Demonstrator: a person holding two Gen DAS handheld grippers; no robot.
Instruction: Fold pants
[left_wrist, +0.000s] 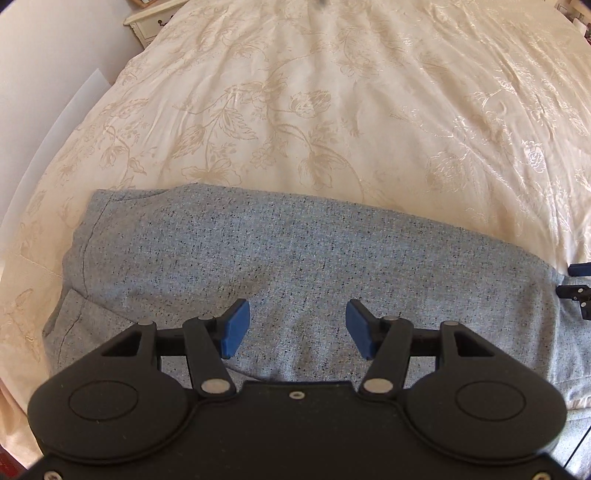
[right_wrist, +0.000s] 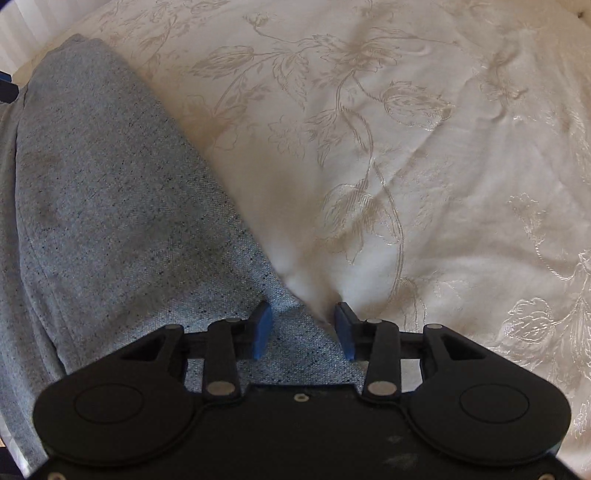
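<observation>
Grey black-flecked pants, folded flat on cream floral bedspread, long band running 9 to 3 o'clock, seam at 9 o'clock end

Bed w/ cream floral cover; grey pants flat on it.

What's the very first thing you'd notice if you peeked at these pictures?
The grey speckled pants jump out first, lying flat across the near part of a cream flowered bedspread. Then the blue fingers of the left gripper, spread wide just above the cloth. The right gripper sits over the pants' edge, where grey meets cream.
</observation>
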